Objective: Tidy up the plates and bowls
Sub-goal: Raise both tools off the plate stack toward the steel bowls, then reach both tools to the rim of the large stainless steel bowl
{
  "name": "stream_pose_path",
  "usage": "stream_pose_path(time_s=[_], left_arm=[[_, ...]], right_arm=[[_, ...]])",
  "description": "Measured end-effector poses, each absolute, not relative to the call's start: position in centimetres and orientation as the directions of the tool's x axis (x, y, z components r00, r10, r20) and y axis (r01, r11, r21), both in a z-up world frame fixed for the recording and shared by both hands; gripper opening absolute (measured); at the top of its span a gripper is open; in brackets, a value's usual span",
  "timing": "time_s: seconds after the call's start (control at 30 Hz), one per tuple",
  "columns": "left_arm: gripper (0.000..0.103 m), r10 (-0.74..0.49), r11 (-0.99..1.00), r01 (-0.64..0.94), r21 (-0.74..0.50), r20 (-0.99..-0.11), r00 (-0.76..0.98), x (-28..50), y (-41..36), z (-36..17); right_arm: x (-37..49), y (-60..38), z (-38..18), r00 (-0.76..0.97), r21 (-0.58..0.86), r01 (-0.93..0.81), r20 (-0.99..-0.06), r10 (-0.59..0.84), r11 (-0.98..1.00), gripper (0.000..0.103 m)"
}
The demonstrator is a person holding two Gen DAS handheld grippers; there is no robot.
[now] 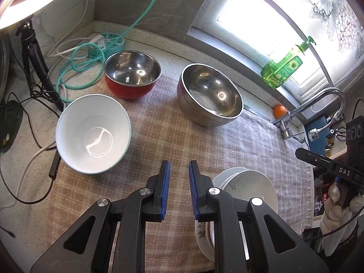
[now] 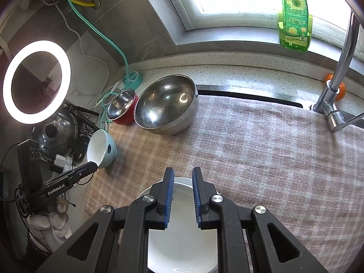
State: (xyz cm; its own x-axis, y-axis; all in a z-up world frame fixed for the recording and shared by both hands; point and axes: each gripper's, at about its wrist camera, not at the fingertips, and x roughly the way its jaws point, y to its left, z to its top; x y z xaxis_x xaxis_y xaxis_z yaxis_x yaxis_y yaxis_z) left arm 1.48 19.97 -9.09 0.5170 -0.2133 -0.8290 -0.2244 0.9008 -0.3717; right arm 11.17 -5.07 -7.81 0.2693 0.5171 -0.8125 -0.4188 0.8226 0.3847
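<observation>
Left hand-held gripper (image 1: pixel 179 167) above checked cloth (image 1: pixel 227 141), jaws narrowly apart w/ nothing between, right hand-held gripper (image 2: pixel 183 174) likewise over stacked plates (image 2: pixel 182 245), white bowl (image 1: pixel 93 133), red bowl (image 1: pixel 132 74), steel bowl (image 1: pixel 210 94) on tabletop (image 1: pixel 20 223) cloth beyond.

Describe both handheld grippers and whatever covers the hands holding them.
The left gripper and right gripper look alike: black plastic linkage arms with silver round pivot pins and blue ribbed pads on the finger insides. From the right wrist view, the left gripper's side reads "GenRobot.AI"; from the left, the right one shows "DAS". Both hands wear whitish knit gloves, with thin black cables nearby.
</observation>
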Motion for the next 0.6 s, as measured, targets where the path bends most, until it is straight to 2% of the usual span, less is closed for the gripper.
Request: stream_pose_path(time_s=[0.17,0.33,0.6], left_arm=[[0.015,-0.187,0.910,-0.229,-0.346,-0.834,0.518,1.8,20.3,-8.6],[0.015,-0.111,0.945,-0.205,-0.255,-0.840,0.530,2.4,19.7,-7.2],[0.015,-0.099,0.959,-0.168,-0.226,-0.829,0.550,3.9,19.5,-5.6]], right_arm=[[11.6,-4.4,-7.4,0.267,0.376,-0.427,-0.816,0.512,0.823,0.017],[12.5,-3.9,-6.6,0.272,0.362,-0.435,-0.820,0.504,0.824,0.019],[14.4,-3.0,-4.5,0.282,0.363,-0.453,-0.808,0.517,0.814,0.023]])
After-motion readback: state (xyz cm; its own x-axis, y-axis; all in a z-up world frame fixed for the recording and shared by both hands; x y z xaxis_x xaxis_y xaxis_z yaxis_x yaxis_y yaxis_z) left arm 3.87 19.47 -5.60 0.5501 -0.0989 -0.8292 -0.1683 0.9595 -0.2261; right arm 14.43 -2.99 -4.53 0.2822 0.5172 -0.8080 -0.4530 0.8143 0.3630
